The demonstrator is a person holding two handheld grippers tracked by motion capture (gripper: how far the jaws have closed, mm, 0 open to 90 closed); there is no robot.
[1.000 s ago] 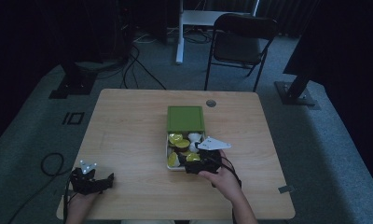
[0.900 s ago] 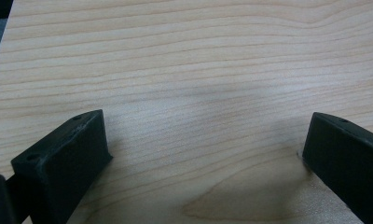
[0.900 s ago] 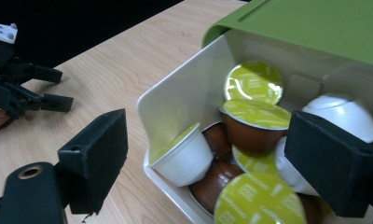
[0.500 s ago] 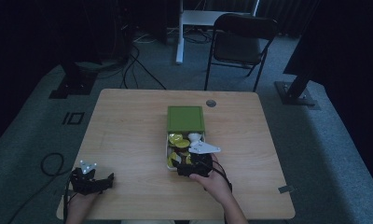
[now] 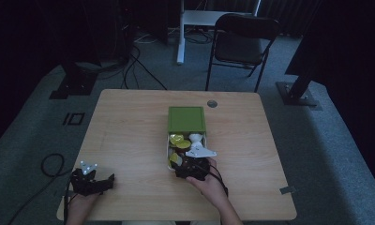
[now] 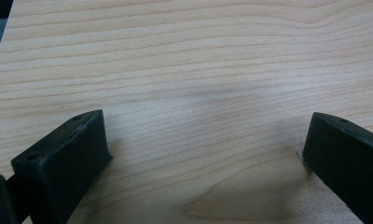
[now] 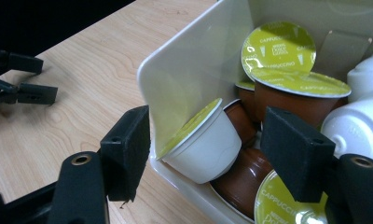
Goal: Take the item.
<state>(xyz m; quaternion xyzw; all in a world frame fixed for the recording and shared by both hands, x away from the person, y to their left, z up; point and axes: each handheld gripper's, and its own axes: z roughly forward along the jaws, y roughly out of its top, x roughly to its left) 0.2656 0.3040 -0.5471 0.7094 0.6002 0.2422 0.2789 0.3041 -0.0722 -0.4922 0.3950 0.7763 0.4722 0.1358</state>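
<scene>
At the near edge of the table (image 5: 129, 136), the left gripper (image 5: 93, 182) is resting with its jaws spread wide over bare wood. Farther in, the right gripper (image 7: 205, 154) is straddling the white box's (image 7: 189, 70) wall, its jaws having just been closing around a white capsule (image 7: 201, 144) leaning inside, pads not yet pressing. Beyond, brown capsules (image 7: 292, 95) are lying, then the green lid (image 5: 186, 118).

Box (image 7: 194, 65) cream w/ green lid (image 5: 187, 118); capsules (image 7: 201, 142) white & brown, yellow-green foil; table (image 6: 184, 70) light wood grain.
</scene>
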